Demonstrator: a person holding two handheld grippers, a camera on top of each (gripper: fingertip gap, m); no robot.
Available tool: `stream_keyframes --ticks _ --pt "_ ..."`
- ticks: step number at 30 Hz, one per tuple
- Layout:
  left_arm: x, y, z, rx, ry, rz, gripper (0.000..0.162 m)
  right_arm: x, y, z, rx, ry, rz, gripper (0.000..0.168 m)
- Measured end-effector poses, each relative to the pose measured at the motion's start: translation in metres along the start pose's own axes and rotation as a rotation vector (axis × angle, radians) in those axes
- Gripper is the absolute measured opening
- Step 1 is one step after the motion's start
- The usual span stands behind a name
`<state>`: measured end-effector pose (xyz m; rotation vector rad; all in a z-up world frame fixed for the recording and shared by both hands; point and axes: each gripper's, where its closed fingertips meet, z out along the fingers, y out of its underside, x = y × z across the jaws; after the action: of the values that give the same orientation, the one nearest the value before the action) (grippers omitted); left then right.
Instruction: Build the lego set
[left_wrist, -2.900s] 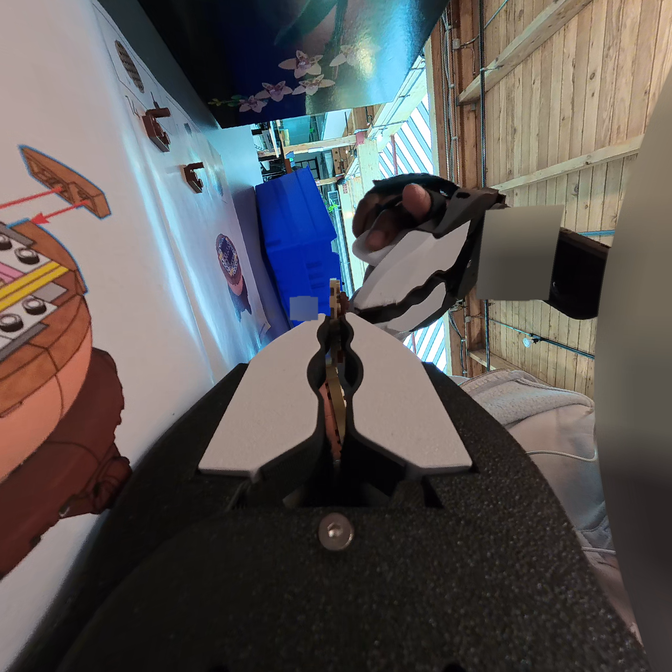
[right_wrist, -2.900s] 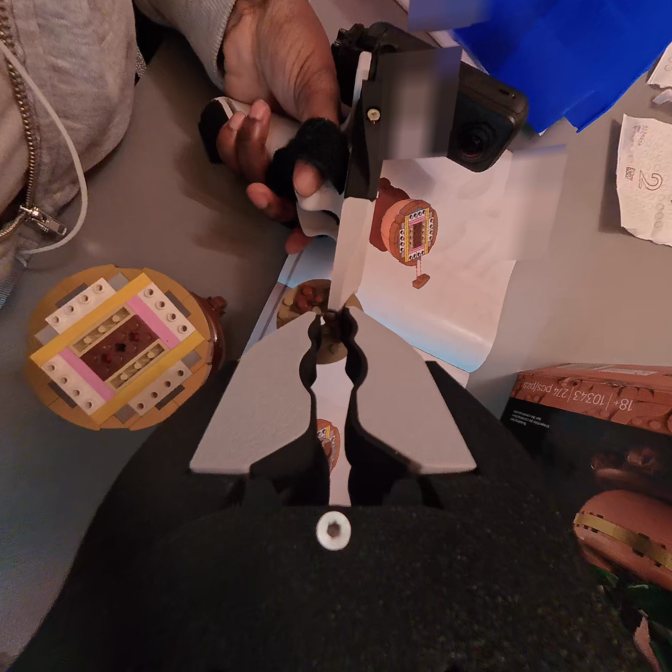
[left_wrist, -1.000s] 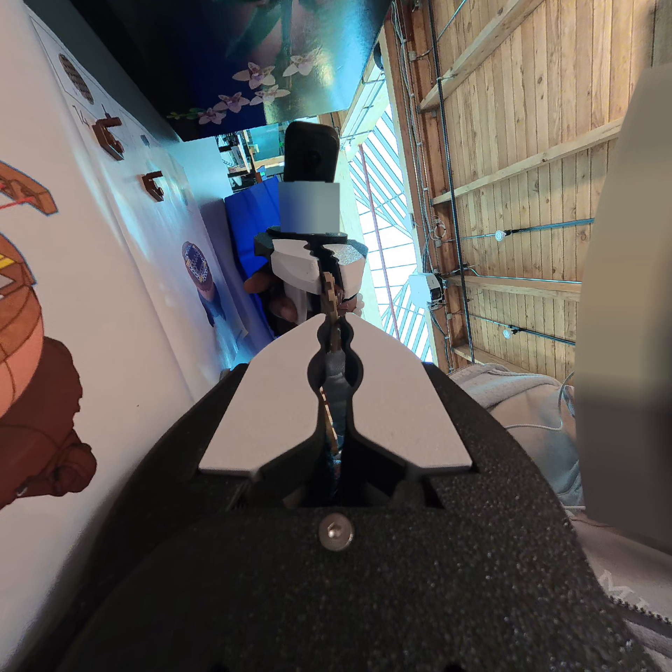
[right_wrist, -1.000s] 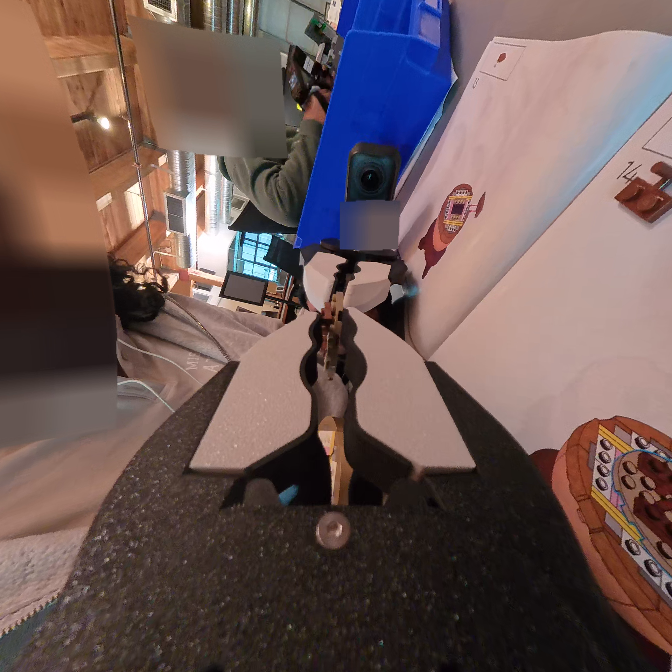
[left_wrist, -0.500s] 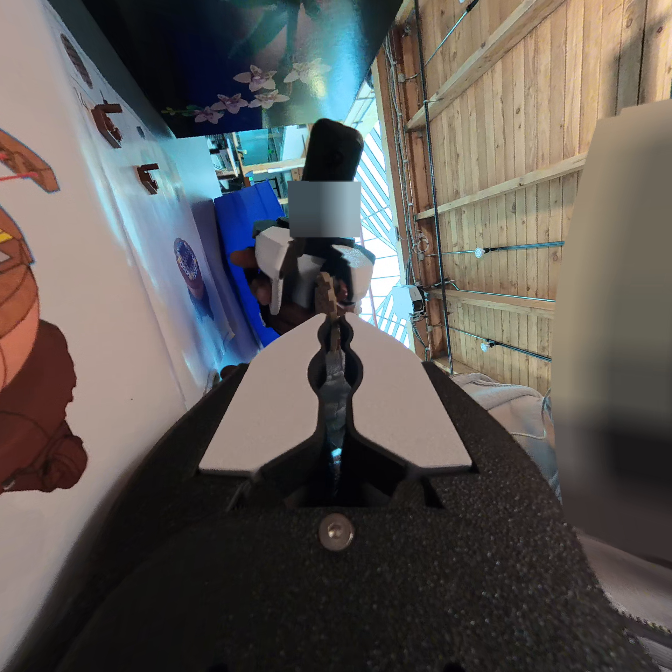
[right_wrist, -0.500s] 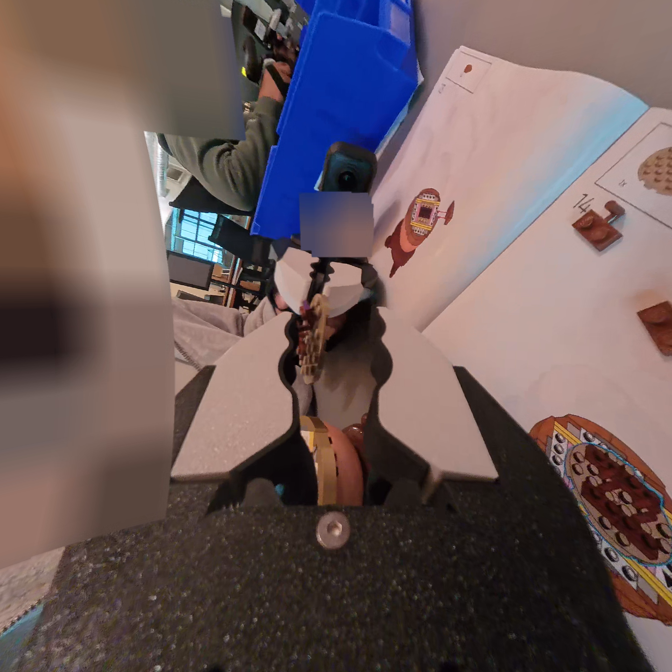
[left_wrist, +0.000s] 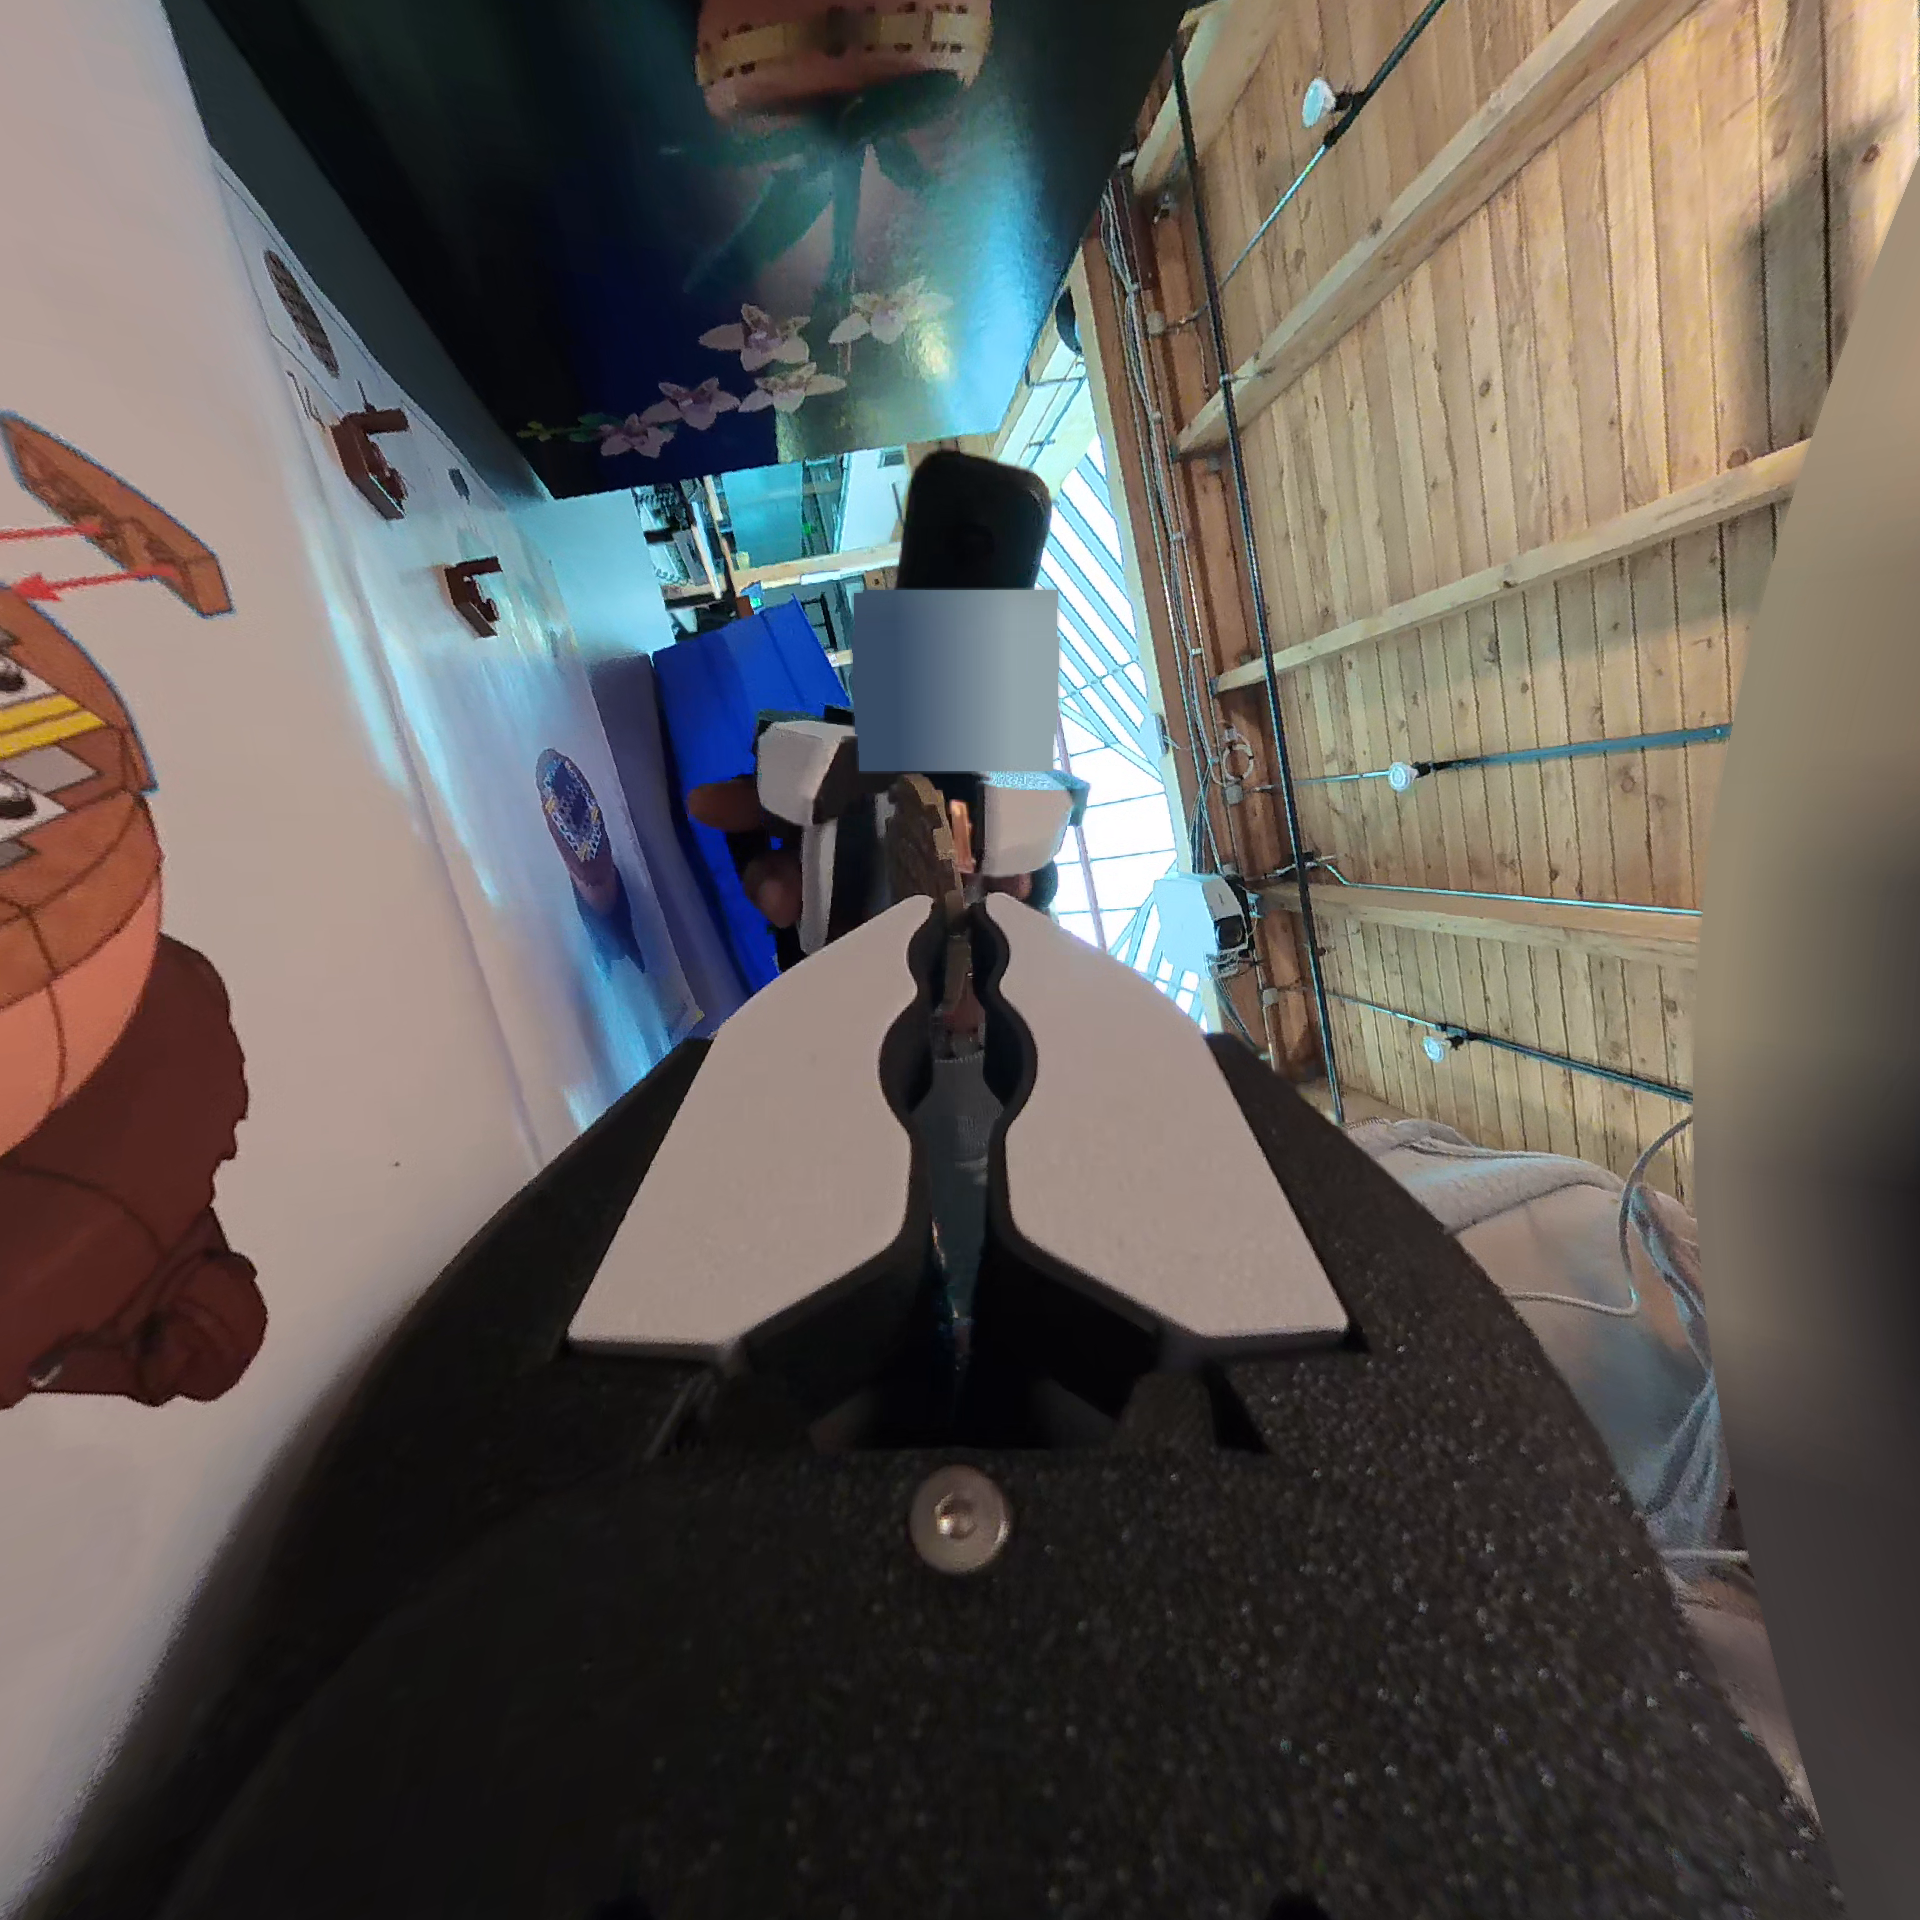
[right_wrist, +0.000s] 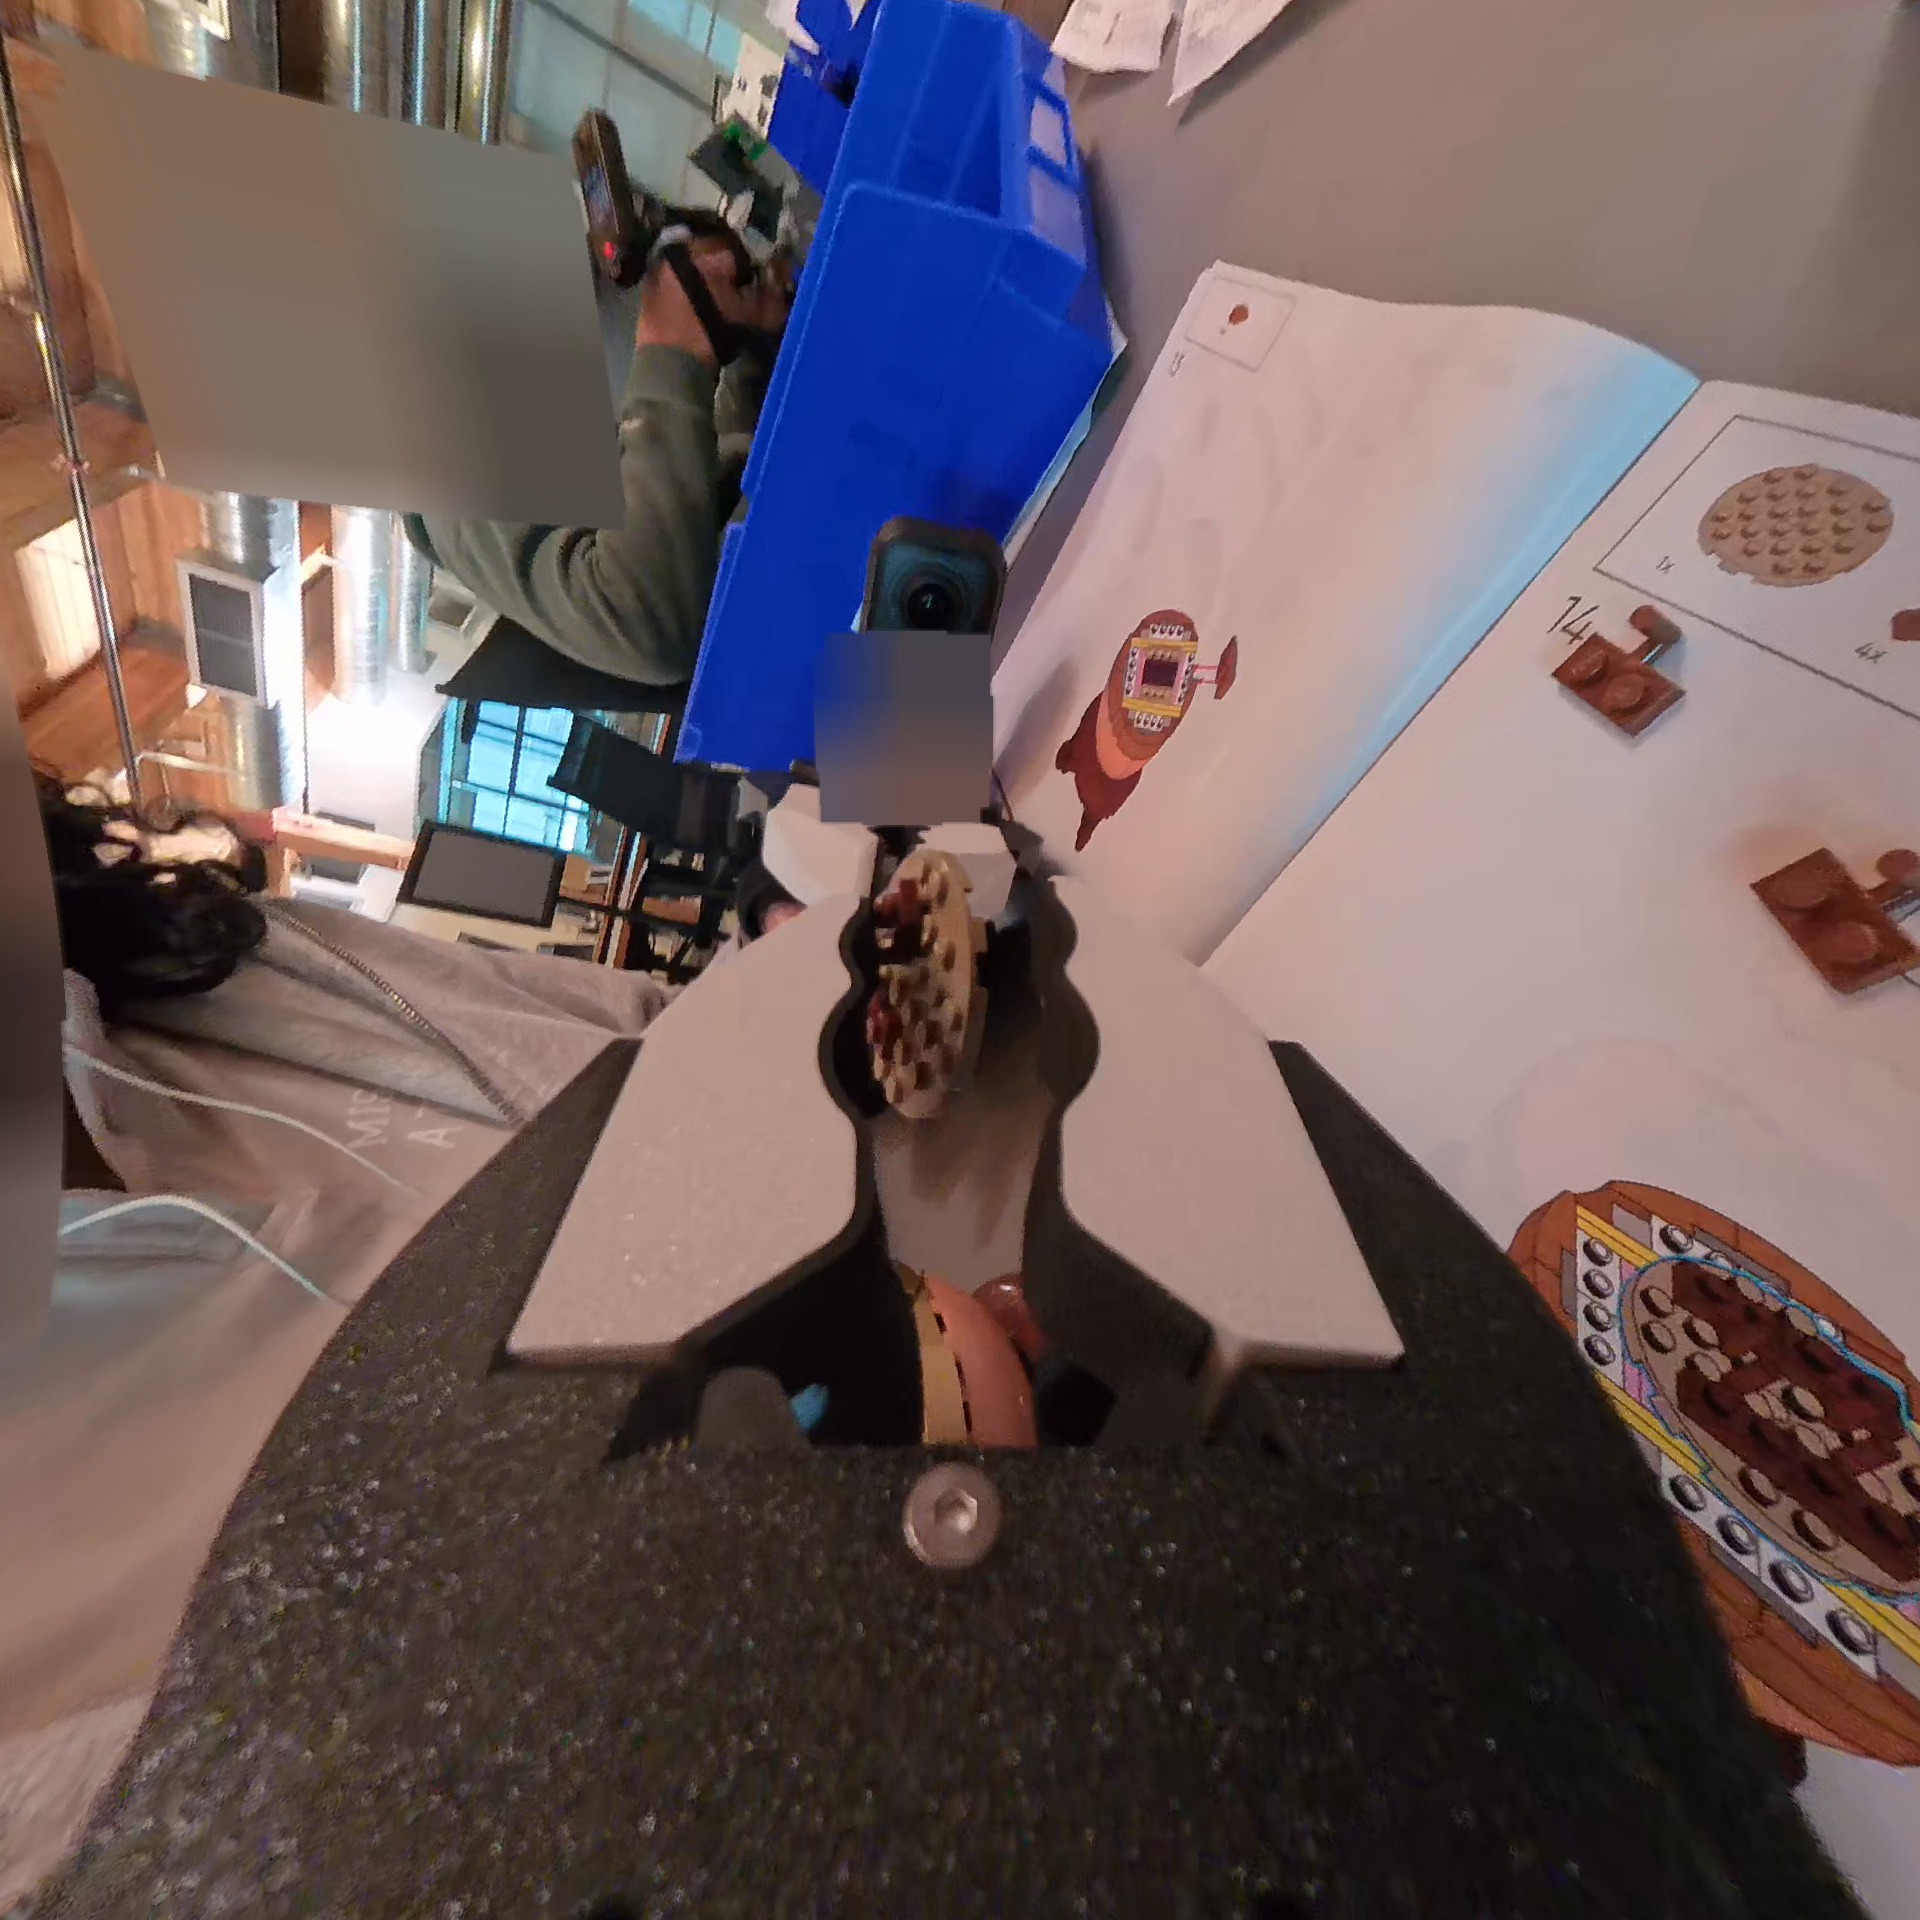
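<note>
Tan, the round plate (right_wrist: 923, 985) carries dark brown studs and hangs edge-on above the open booklet (right_wrist: 1455, 935). The left gripper (left_wrist: 956, 914) pinches its rim, jaws nearly closed. The right gripper (right_wrist: 948, 940) flanks the plate, jaws parted, not gripping.

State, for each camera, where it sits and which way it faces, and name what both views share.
Left wrist view: mounted on the left hand-held gripper, looking along its fingers at the round tan plate, the right hand-held gripper opposite, the instruction booklet and a wooden ceiling.
Right wrist view: mounted on the right hand-held gripper, facing the plate, the left one's fingers, the booklet, and a grey sleeve.
Shared: plate, booklet, blue bin.
</note>
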<state>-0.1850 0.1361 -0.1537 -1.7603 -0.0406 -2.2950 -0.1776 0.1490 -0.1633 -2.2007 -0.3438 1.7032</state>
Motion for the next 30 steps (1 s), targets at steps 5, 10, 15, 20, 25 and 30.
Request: stream_keyframes --ticks 5,10,15,20,25,30 --pt "0.000 -0.001 0.002 0.023 0.008 -0.008 0.003 -0.002 -0.001 0.002 0.052 -0.001 0.016 0.028" --pt "0.002 -0.002 0.003 0.034 0.029 -0.028 0.003 -0.004 -0.004 -0.003 0.071 0.007 -0.002 0.037" --pt "0.002 -0.001 0.002 0.038 0.035 -0.040 0.003 -0.001 -0.004 -0.007 0.067 0.013 -0.007 0.035" --pt "0.001 0.000 0.003 0.033 0.021 -0.021 0.003 -0.001 0.003 0.003 0.013 0.032 -0.046 0.041" --pt "0.000 0.000 0.003 0.043 0.020 -0.022 0.003 0.001 -0.002 0.000 0.032 0.069 -0.089 0.034" --pt "0.001 0.000 0.003 0.045 0.025 -0.019 0.003 0.000 0.001 0.001 0.038 0.060 -0.071 0.033"
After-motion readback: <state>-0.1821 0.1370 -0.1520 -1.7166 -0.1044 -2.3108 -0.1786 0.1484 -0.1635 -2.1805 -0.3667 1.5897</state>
